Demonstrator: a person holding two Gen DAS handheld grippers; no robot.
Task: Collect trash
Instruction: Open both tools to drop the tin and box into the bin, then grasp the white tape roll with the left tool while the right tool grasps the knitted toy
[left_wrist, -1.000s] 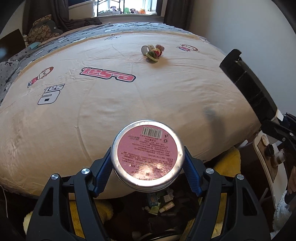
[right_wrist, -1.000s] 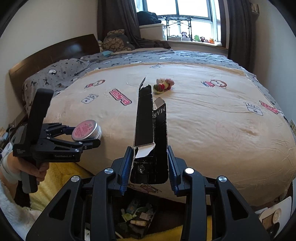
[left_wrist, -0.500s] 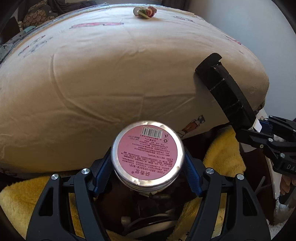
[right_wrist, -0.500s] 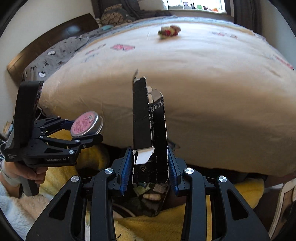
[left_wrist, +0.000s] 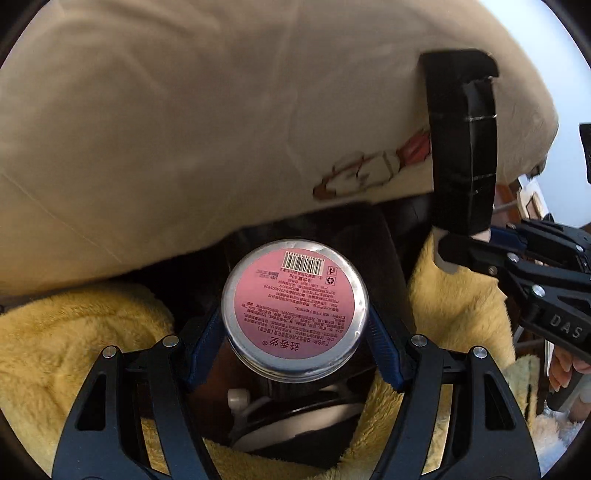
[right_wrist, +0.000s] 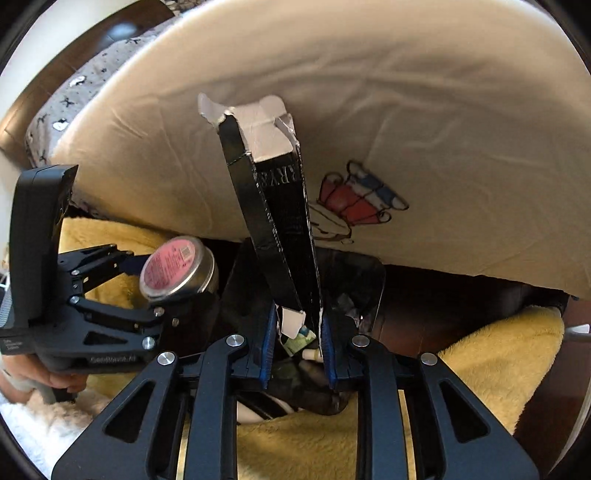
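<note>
We carry two items: left claw (left_wrist: 295, 325) grips one round tin (left_wrist: 294, 303); right claw (right_wrist: 297, 345) clamps one black carton (right_wrist: 273, 221), beside the bed edge (right_wrist: 406, 258).

right gripper (right_wrist: 297, 343): clamps black carton (right_wrist: 275, 229) | left gripper (right_wrist: 138, 280): grips tin (right_wrist: 177, 267)

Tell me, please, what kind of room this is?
Most likely a bedroom. A bed with a cream cartoon-print cover fills the view, a dark wooden headboard stands behind it, and a yellow fluffy blanket lies beside a dark trash bin.
</note>
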